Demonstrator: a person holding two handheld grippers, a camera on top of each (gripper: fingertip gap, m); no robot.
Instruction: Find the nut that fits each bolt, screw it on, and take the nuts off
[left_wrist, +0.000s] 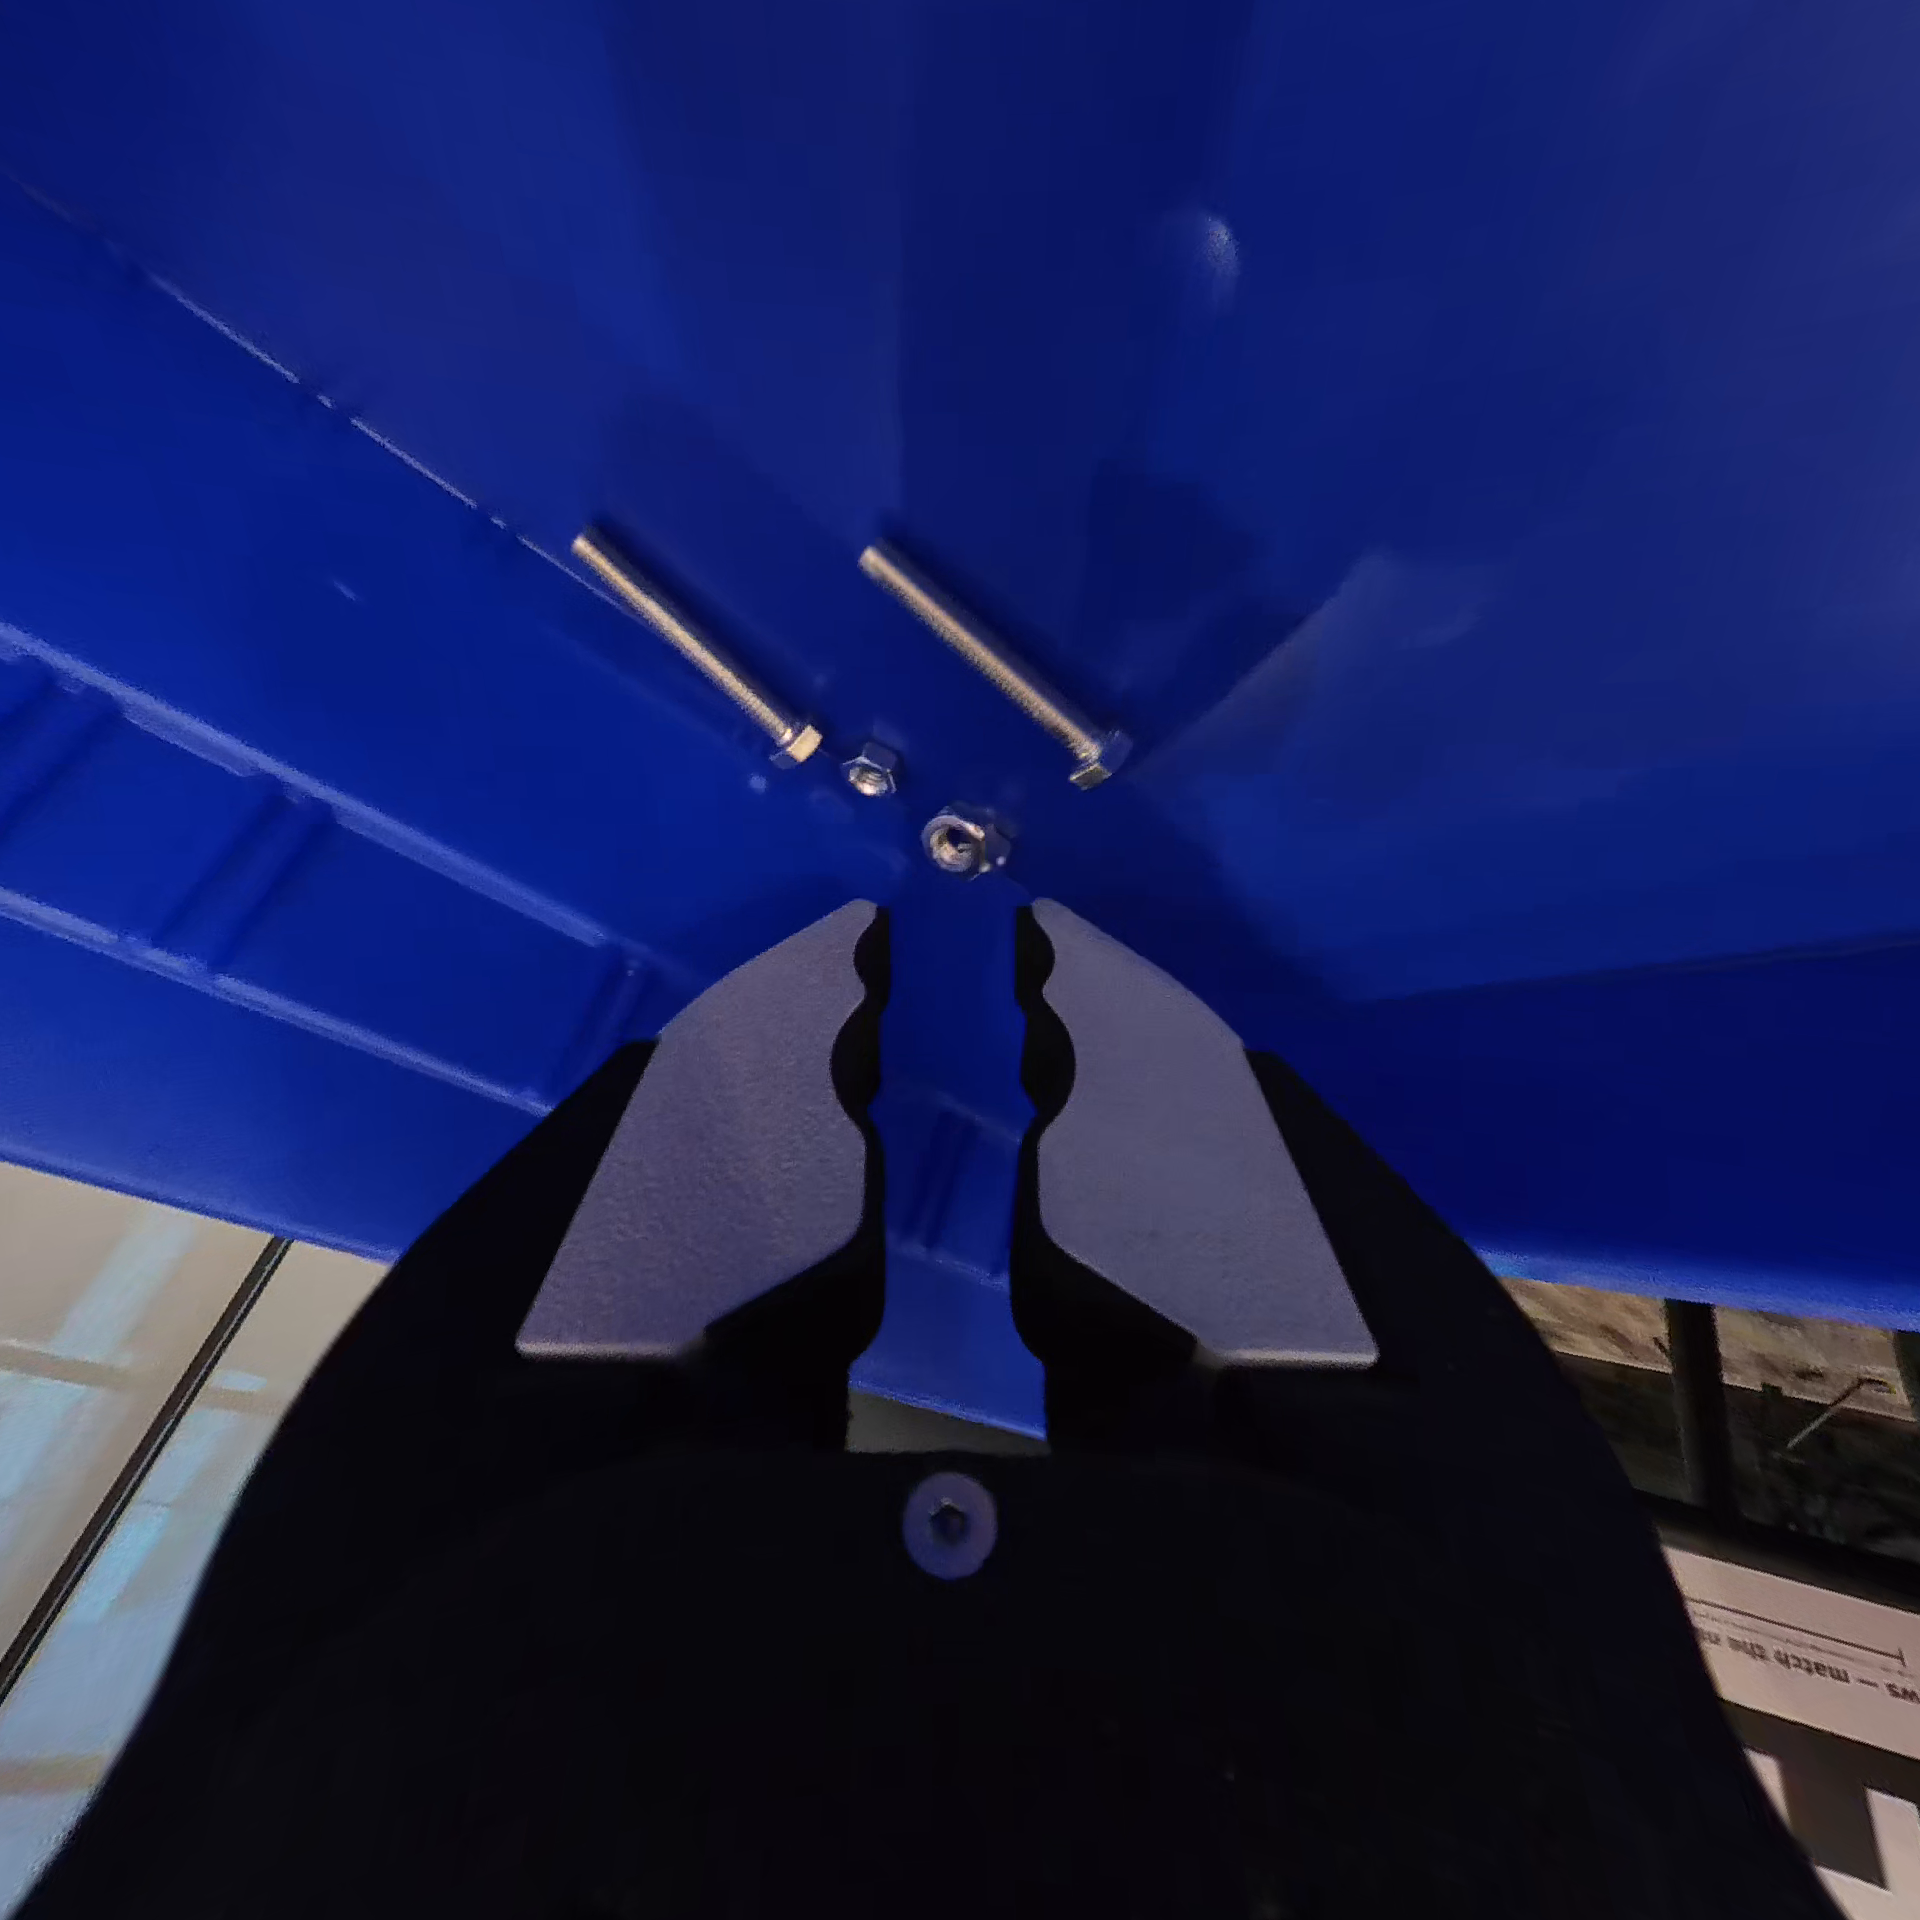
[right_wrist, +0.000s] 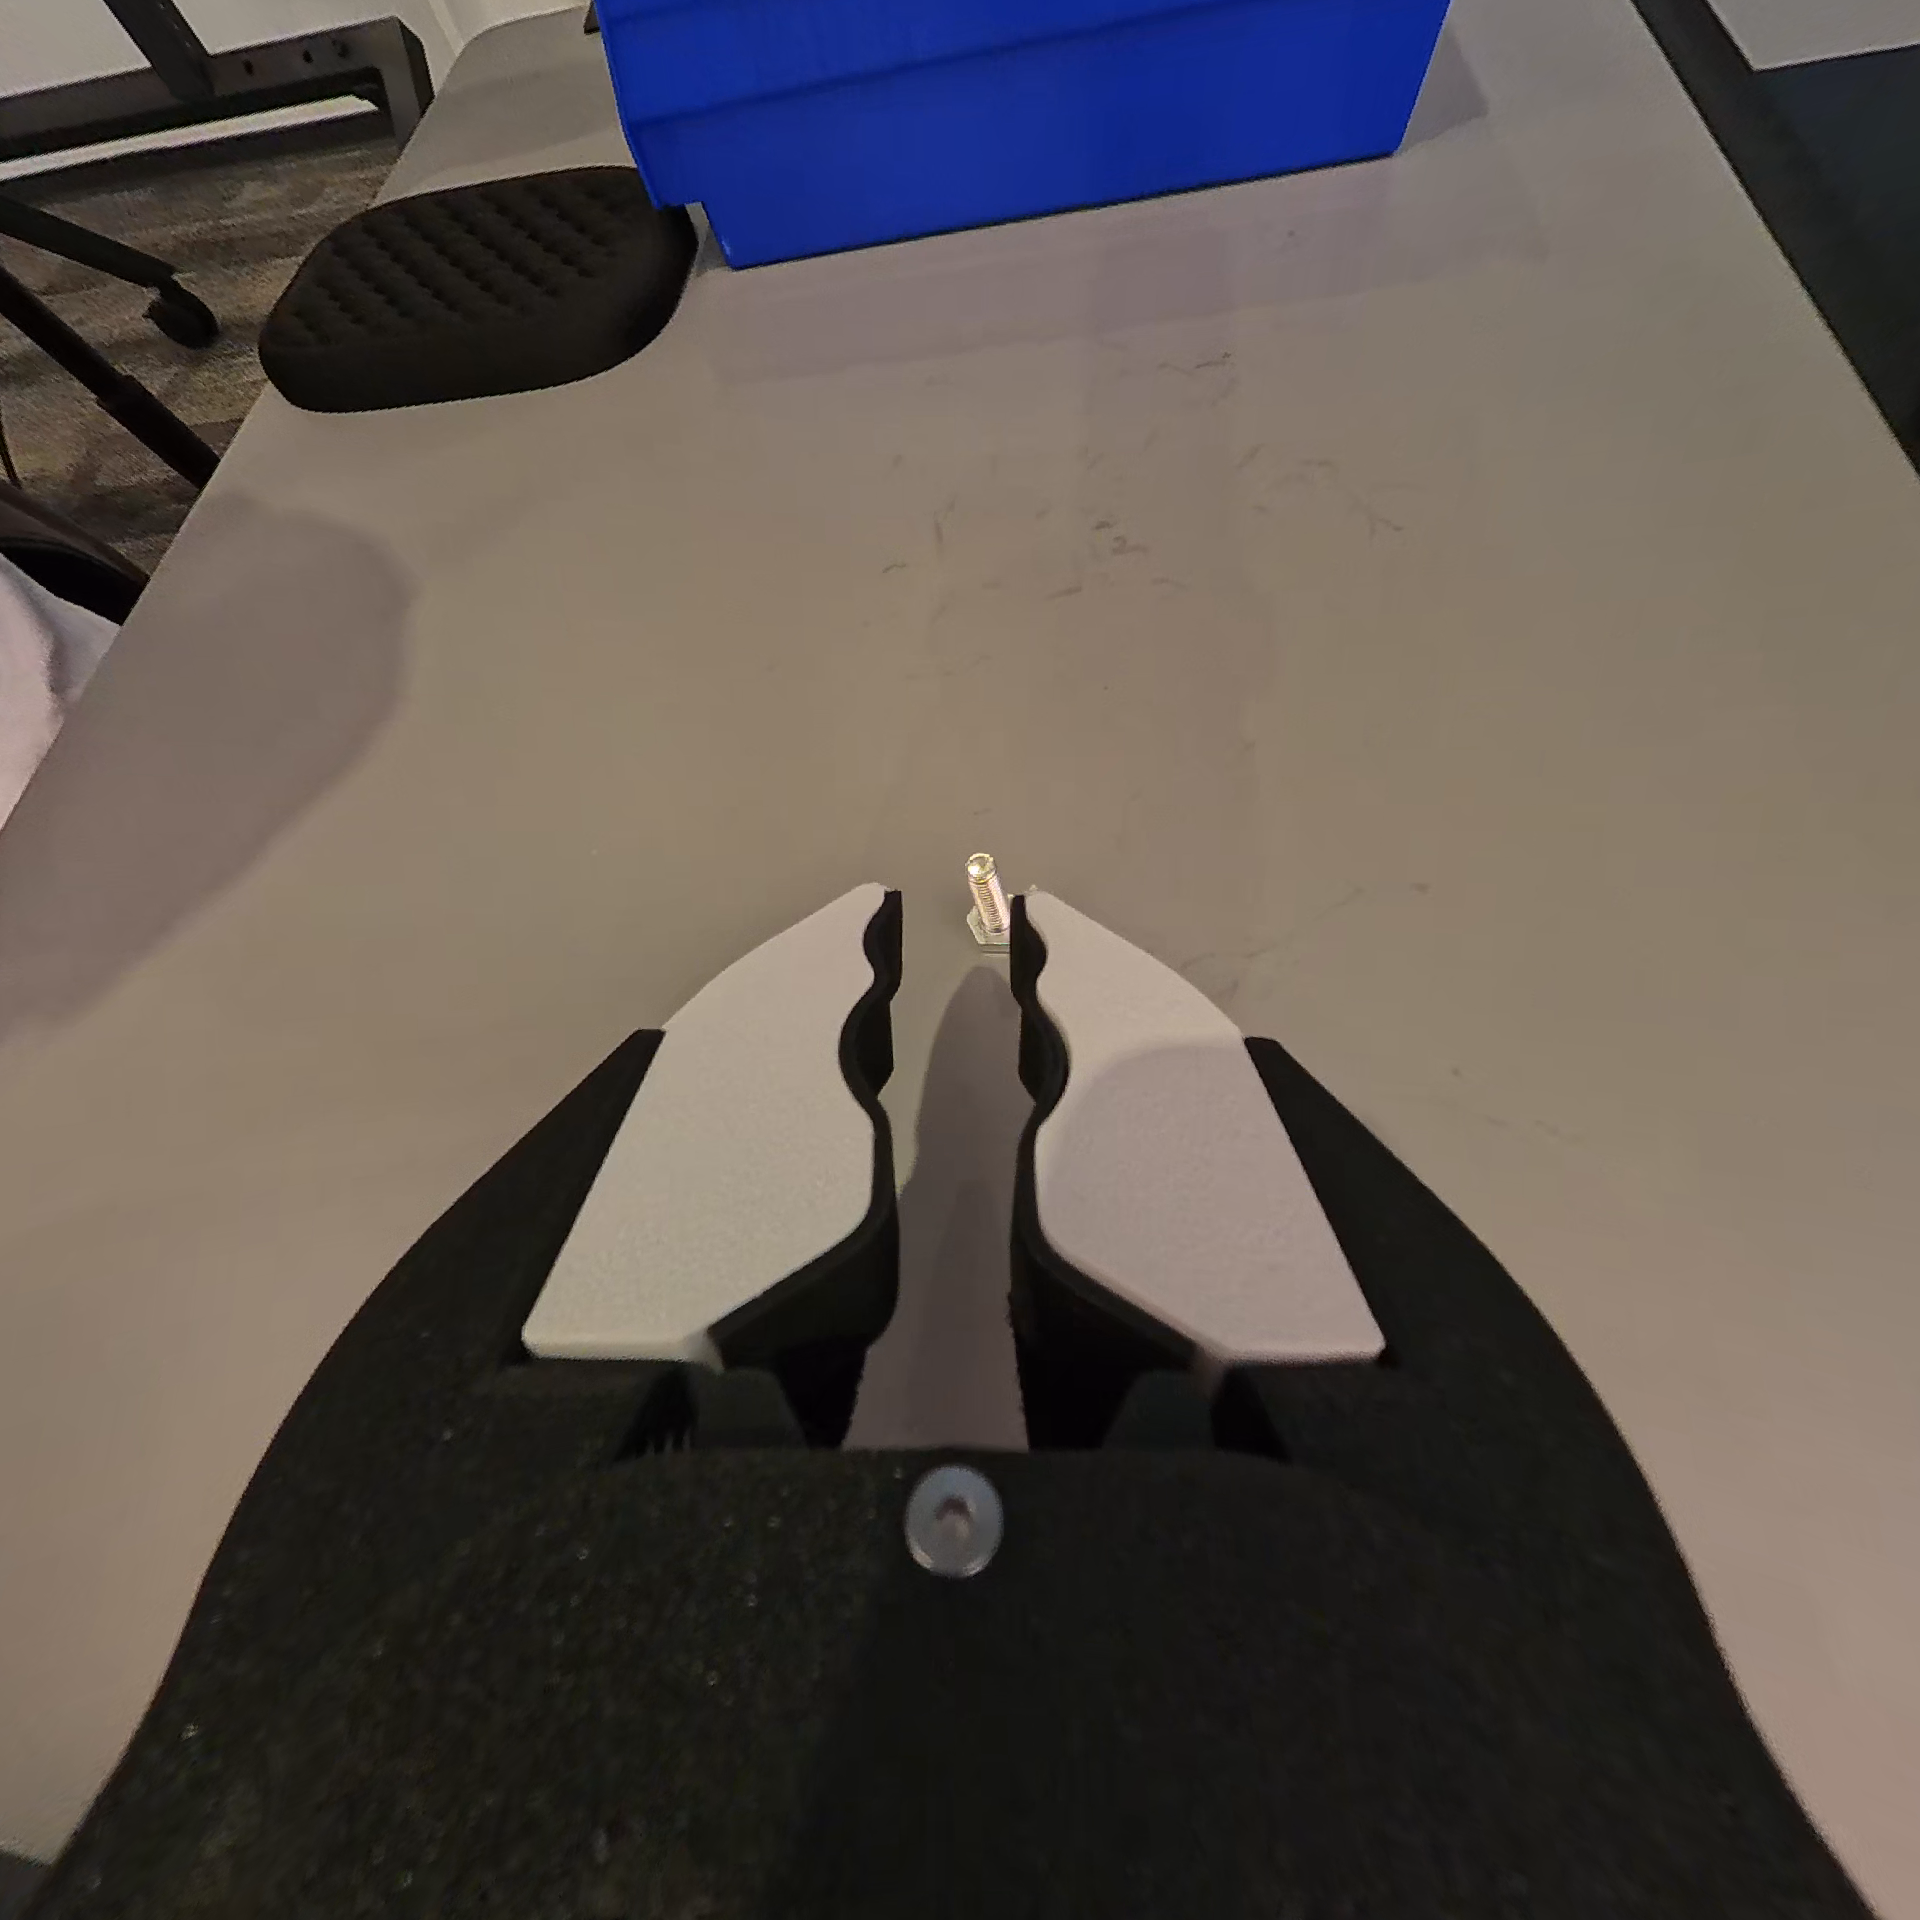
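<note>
Closest to my left lens sat the left tool (left_wrist: 951, 909), its jaws parted with nothing between them, poised over the inside of a blue bin (left_wrist: 1455, 520). Just ahead of its tips lay a larger nut (left_wrist: 964, 840) on the bin floor, with a smaller nut (left_wrist: 871, 771) a little beyond it to the left. Two long bolts lay past those, roughly parallel: the left bolt (left_wrist: 691, 646) with its hex head just beside the smaller nut, and the right bolt (left_wrist: 992, 665) with its head near the bin's inner corner. None of this hardware showed from my other camera, which saw the bin (right_wrist: 1018, 135) only from outside, standing at the far end of the grey desk (right_wrist: 1351, 675). What I saw there instead was the right tool (right_wrist: 954, 906), also released and gripping nothing, held low over the desk. A short bolt (right_wrist: 983, 899) stood upright on its head just ahead of the tips, close against the right finger; I could not tell whether they touched. A black dimpled pad (right_wrist: 468, 286) overhung the desk's left edge beside the bin.
</note>
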